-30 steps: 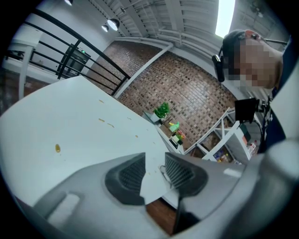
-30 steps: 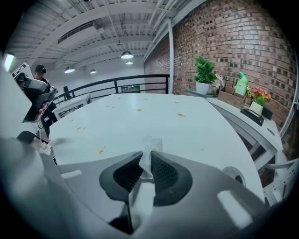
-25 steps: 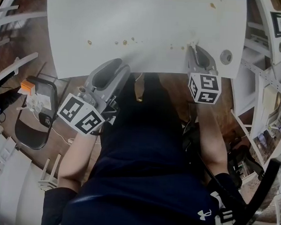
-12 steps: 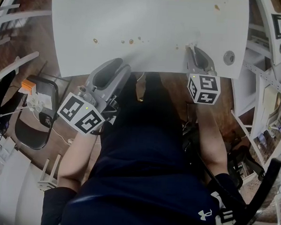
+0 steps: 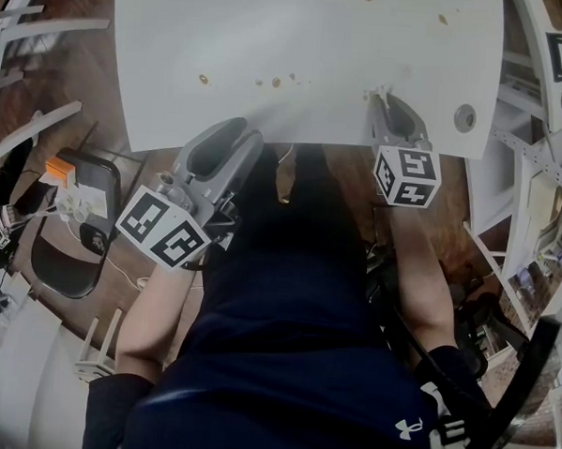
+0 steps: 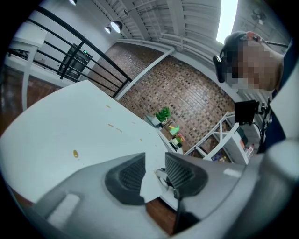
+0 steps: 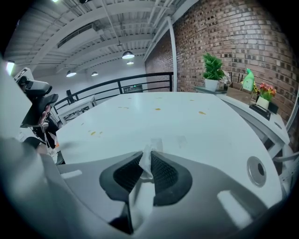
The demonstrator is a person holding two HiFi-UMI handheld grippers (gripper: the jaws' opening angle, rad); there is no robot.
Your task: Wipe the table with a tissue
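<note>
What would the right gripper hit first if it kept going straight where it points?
Most likely the white table just ahead: the right gripper slants down at it, so the tissue in its jaws would touch first.

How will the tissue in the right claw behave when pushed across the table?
Probably floppy: the tissue hangs crumpled in the shut right claw. Looks thin, so likely very light; on the smooth table it may bunch up rather than stay flat.
</note>
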